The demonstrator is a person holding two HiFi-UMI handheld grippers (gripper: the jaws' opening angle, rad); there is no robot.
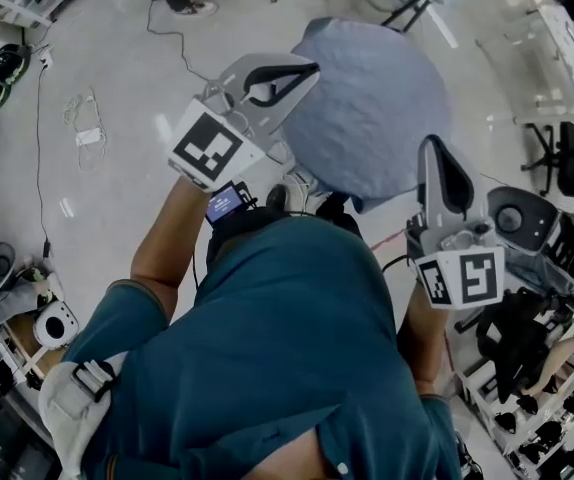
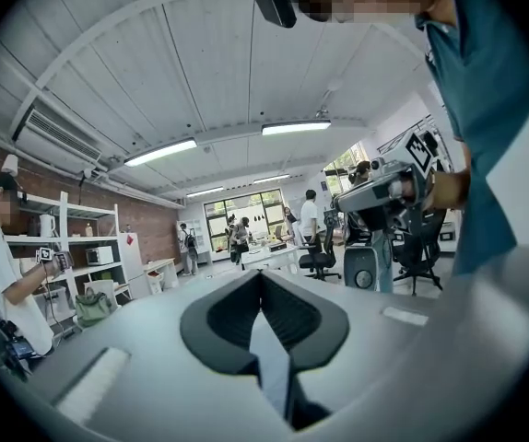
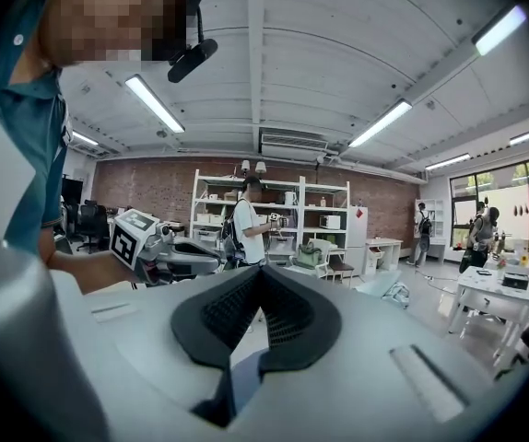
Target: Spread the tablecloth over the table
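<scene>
From the head view we look down on a blue-green shirt [image 1: 287,348] and two arms held up. The left tool [image 1: 299,74] and the right tool [image 1: 438,156] are both up in the air over the grey floor [image 1: 117,88]. The grey-blue tablecloth [image 1: 367,108] hangs between them in a big soft bunch. One edge meets the tip of the left tool and another edge meets the tip of the right tool. Each tool has a white cube with black squares on it.

In the left gripper view, the left tool [image 2: 262,288] has its jaws pressed together. A thin strip of the tablecloth [image 2: 272,362] is pinched between them and runs down toward the camera. The right tool [image 2: 361,196] is off to the right, up at the same height, and a black chair [image 2: 320,261] stands far behind.

In the right gripper view, the right tool [image 3: 260,284] has its jaws closed too. A fold of the tablecloth [image 3: 234,380] is caught between the dark pads. The left tool [image 3: 191,258] is off to the left. Behind it a person [image 3: 246,224] stands at a white shelf [image 3: 324,210] by a brick wall.
</scene>
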